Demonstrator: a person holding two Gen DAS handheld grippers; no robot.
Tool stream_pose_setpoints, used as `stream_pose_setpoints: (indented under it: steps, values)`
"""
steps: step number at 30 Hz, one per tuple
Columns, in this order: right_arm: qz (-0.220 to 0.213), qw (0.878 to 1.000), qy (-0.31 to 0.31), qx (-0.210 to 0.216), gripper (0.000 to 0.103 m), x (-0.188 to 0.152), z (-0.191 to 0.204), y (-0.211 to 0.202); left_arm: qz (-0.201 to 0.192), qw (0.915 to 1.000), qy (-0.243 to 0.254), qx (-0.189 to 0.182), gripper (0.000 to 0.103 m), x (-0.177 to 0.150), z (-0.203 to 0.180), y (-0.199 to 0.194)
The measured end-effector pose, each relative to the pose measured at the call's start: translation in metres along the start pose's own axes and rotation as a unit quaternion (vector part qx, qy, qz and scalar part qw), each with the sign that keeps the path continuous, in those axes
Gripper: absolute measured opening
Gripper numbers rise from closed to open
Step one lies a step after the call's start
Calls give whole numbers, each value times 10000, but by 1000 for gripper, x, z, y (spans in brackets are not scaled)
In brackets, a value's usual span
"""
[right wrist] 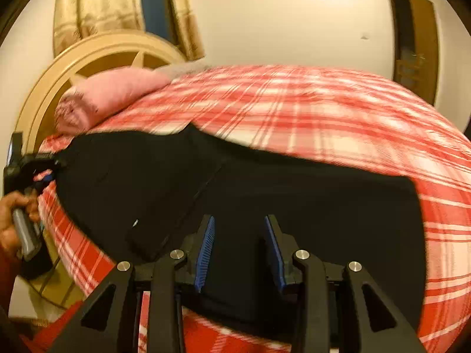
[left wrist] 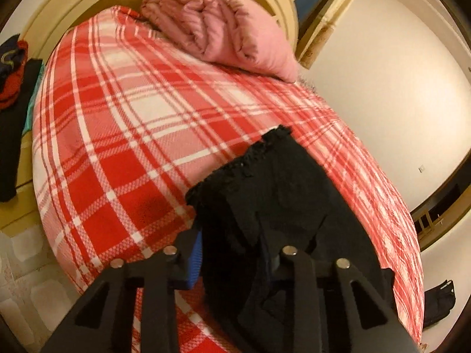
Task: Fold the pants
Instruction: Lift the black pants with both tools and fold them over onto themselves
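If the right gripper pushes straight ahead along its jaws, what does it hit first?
Most likely the black pants. The right gripper has open jaws pointing across the fabric spread on the plaid blanket; the cloth fills the line ahead, though height above it is unclear.

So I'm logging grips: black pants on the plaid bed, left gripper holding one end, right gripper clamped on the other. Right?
Not quite. The right gripper is open over the pants, as the right wrist view shows. The left gripper does hold fabric on the plaid bed.

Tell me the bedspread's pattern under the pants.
Red, pink and white plaid bedspread, clearest in the left wrist view.
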State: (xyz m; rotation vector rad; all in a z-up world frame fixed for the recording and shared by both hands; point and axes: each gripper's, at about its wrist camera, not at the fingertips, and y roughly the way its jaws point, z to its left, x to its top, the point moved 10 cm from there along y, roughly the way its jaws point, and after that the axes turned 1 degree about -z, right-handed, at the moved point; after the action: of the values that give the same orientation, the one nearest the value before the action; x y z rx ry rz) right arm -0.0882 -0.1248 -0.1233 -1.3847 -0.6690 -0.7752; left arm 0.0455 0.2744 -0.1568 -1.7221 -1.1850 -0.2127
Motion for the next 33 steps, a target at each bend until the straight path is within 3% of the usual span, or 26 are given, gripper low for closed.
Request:
stream_pose_setpoints:
  steps: [4, 13, 19, 23, 27, 29, 32, 33]
  values:
    - [-116, 9987, 388, -311, 37, 8, -27, -8, -117, 9998, 131, -102, 26, 4, -9, -10]
    - [14, 9946, 949, -425, 37, 1, -51, -7, -337, 9975, 610, -126, 19, 10, -32, -19]
    - [-24, 9926, 1121, -460, 37, 2, -61, -9, -689, 9787, 1781, -756, 19, -3, -109, -54]
    - [-105, 9913, 1198, -539, 37, 5, -72, -14, -684, 9547, 2603, -1266, 18, -41, -167, -72]
    - [-165, 9891, 1334, -596, 37, 6, -83, -20, -739, 9190, 3429, -1801, 18, -89, -219, -92]
    - [-177, 9882, 1397, -609, 37, 6, -88, -21, -695, 9051, 3669, -2034, 18, -110, -234, -100]
    - [-176, 9869, 1470, -633, 37, 4, -95, -23, -554, 8722, 4205, -2435, 18, -159, -263, -113]
    - [-177, 9866, 1491, -645, 37, 3, -97, -24, -492, 8651, 4311, -2516, 18, -171, -268, -115]
